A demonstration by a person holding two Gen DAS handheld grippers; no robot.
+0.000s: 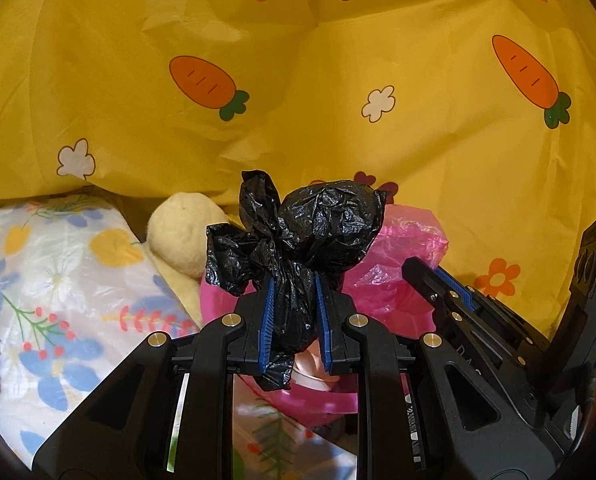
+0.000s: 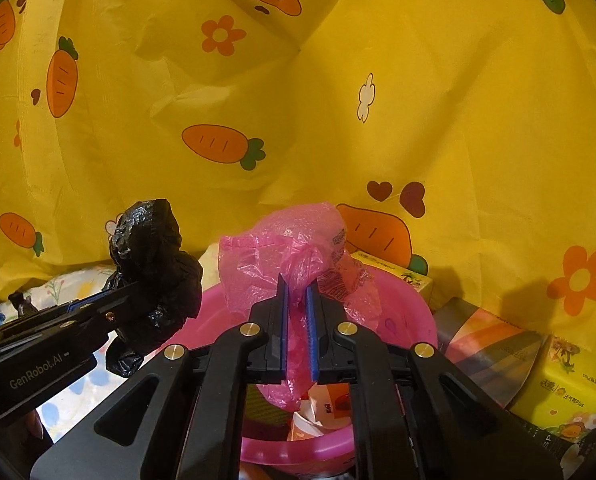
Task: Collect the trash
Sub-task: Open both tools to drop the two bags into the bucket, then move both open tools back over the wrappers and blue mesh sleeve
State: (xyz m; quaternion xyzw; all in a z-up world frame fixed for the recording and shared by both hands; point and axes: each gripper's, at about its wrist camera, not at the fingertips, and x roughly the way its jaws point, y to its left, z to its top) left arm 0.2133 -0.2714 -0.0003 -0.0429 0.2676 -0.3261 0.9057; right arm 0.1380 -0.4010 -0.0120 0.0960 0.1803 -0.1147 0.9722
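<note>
You're gripping the black bag [image 1: 298, 240] in the left gripper [image 1: 295, 280] and the pink bag [image 2: 289, 248] in the right gripper [image 2: 298, 292], above the pink basin [image 2: 410, 320].

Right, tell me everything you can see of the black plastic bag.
The black plastic bag is thin, glossy, crinkled film, bunched into a lumpy bundle with loose ear-like flaps on top. The left gripper is shut on its gathered middle, blue pads pressing both sides, with a tail hanging below. It is held above the pink basin, left of the pink bag in the right gripper.
</note>
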